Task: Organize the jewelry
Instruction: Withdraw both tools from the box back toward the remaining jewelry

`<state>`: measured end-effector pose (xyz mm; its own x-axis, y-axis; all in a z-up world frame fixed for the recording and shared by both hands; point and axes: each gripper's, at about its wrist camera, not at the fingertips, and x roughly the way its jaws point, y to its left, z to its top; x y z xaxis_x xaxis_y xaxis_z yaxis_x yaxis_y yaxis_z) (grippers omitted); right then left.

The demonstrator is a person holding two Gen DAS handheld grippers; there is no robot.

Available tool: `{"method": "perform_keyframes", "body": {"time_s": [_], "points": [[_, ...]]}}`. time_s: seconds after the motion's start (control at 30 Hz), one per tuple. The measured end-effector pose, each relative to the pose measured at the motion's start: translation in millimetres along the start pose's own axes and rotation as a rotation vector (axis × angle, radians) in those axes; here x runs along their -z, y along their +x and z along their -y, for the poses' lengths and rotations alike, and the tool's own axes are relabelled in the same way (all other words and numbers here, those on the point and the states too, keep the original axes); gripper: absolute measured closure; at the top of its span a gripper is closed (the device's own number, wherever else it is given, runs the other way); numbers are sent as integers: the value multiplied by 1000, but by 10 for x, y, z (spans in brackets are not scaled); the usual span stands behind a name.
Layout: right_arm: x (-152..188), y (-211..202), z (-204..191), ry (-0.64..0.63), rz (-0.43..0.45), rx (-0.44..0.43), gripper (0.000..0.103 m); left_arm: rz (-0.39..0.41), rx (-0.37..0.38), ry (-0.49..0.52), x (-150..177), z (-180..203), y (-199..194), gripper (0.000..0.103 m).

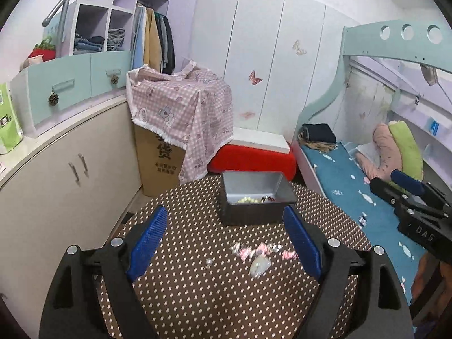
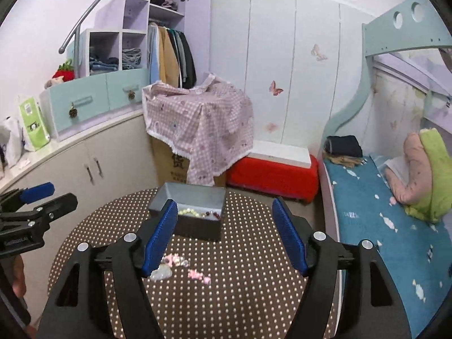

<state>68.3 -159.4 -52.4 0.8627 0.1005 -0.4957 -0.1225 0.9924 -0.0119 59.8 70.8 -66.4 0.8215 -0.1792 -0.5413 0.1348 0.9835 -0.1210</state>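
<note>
Left wrist view: both hand-held grippers are held spread above a dotted round worktop (image 1: 197, 296) carrying loose jewelry and a box.

At the left, the left hand-held gripper (image 1: 224, 243) is seen with its blue pads wide apart and nothing between them; the loose jewelry (image 1: 261, 254), pink and clear pieces, is blurred and lies on the worktop between those pads. Beyond it, a dark open box (image 1: 254, 202) is set on the worktop, with pale beads and red beads inside. At the right, the right hand-held gripper (image 2: 223, 237) is likewise parted and empty, with a blue bed (image 2: 381, 226) beside it.
</note>
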Motion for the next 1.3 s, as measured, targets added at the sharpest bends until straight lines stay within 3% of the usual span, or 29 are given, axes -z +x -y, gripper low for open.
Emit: {"method": "perform_keyframes", "body": {"time_s": [0.47,0.7,1.07,1.23,1.3], "points": [[373,290,6,23,-110,3,36,-77,-19,-38,256,-235,155,22],[584,631,-5,33,-189,1,36,-158,-26,-60,419,-381,492,22],[959,1225,5,38,-323,-6,35,-294,-25,-8,729,-391,1108,22],[1055,1415,-22,33,-357,-17,35,-325,-31,18,779,-375,1304,24],[1077,1468,-27,33,-367,-20,35,-338,-26,29,789,-373,1368,35]]}}
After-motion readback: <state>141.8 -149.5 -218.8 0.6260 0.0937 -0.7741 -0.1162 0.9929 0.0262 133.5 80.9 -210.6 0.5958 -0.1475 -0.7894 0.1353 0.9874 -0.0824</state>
